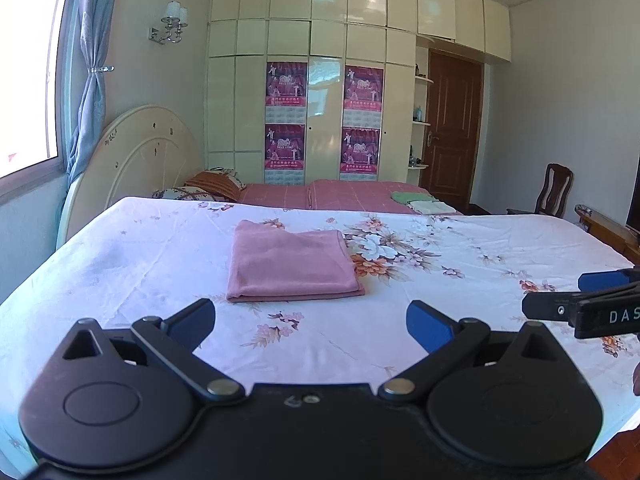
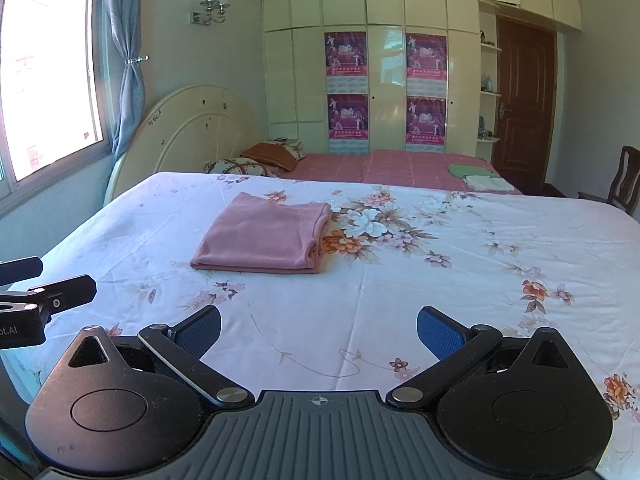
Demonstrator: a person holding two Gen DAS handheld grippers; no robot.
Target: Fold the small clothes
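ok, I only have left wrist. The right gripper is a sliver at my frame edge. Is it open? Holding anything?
Observer: Open. In the right wrist view, the right gripper has its jaws spread wide, with only the floral sheet showing between the blue pads.
Operator: Pink cloth's right edge, is it clean?
Observer: Seen from the right wrist, the pink folded cloth shows stacked layers along its right edge, slightly uneven at the near corner.
Operator: Is my left gripper near it?
Observer: No. The left gripper pokes in at the left edge of that view, nearer the camera than the cloth and not touching it.
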